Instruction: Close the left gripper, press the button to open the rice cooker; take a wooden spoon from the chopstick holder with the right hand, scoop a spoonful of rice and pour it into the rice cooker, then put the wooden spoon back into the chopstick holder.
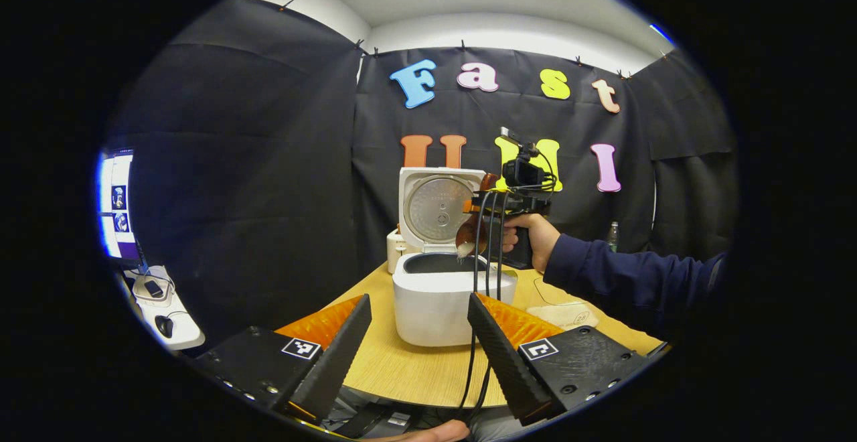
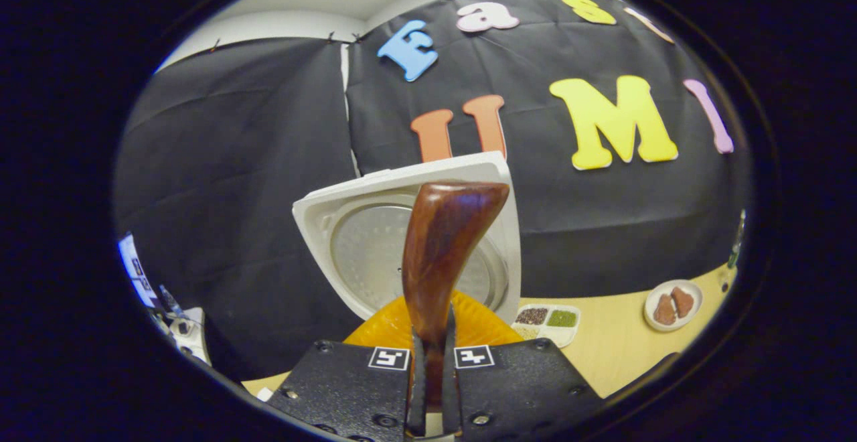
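Black cloth lines the booth behind a pale wooden table [image 1: 415, 368], where a white rice cooker [image 1: 445, 298] stands with its lid [image 1: 438, 207] swung up and back, so the opening step looks done. Seen from the left gripper view, the left gripper [image 1: 418, 355] hangs back near the table's front edge, fingers spread apart and grasping nothing, apparently waiting out of the way. Across the table a hand [image 1: 529, 234] in a dark blue sleeve holds the right gripper [image 1: 492, 204] above the cooker's dark inner pot [image 1: 438, 263]. That gripper is clenched on the handle of a wooden spoon [image 2: 442, 261], both fingers pressing its sides in the right gripper view. From the left gripper view the spoon bowl tilts down over the pot with pale grains at its lip, which suggests the rice is being poured; how much rice lies in the pot cannot be told. Farther right on the table sit a divided tray [image 2: 548, 321] of dark, pale and green grains, and a small dish [image 2: 673, 305] with reddish-brown pieces.
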Motion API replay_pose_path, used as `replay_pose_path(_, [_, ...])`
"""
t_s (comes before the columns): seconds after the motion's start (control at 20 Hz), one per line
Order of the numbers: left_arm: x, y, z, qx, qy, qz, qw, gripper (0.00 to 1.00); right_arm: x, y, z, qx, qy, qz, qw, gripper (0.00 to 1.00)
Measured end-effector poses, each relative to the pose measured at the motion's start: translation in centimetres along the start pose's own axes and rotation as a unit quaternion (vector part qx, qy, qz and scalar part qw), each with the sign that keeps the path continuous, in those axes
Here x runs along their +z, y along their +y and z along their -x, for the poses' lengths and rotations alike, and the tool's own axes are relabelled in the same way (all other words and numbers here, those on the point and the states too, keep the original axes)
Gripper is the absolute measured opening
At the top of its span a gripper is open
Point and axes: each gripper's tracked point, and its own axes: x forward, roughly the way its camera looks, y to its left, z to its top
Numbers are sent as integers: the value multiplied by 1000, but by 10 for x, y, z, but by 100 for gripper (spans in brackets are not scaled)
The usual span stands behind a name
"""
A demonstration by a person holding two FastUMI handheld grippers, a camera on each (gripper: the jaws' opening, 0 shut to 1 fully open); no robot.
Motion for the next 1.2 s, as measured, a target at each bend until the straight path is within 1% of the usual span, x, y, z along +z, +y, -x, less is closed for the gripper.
replay_pose_path(0.15, [-1, -3, 0, -3, 0, -1, 1000, 92, 9, 16, 8, 6, -24, 81, 996, 11])
replay_pose_path(0.25, [-2, -6, 0, -5, 1, 1, 1000, 92, 15, 26, 16, 8, -41, 135, 990, 11])
replay_pose_path(0.3, [-3, -7, 1, -5, 2, 2, 1000, 92, 15, 30, 19, 7, -47, 158, 986, 9])
replay_pose_path(0.4, [-3, -7, 0, -5, 4, 3, 1000, 92, 16, 33, 25, 7, -55, 181, 982, 11])
replay_pose_path(0.55, [1, -8, 1, -1, 0, 2, 1000, 92, 23, 26, 38, 5, -65, 177, 982, 11])
replay_pose_path(0.7, [13, -24, -1, 1, -11, 0, 1000, 92, 34, 10, 60, 4, -72, 154, 985, 12])
replay_pose_path(0.85, [17, -41, -5, -2, -13, 0, 1000, 92, 50, -17, 91, 0, -83, 134, 987, 12])
replay_pose_path(1.0, [21, -57, -15, -6, -8, 12, 1000, 92, 58, -51, 128, -11, -79, 111, 991, 12])
replay_pose_path(1.2, [33, -83, -25, -14, -12, 20, 1000, 92, 68, -105, 181, -36, -72, 81, 993, 13])
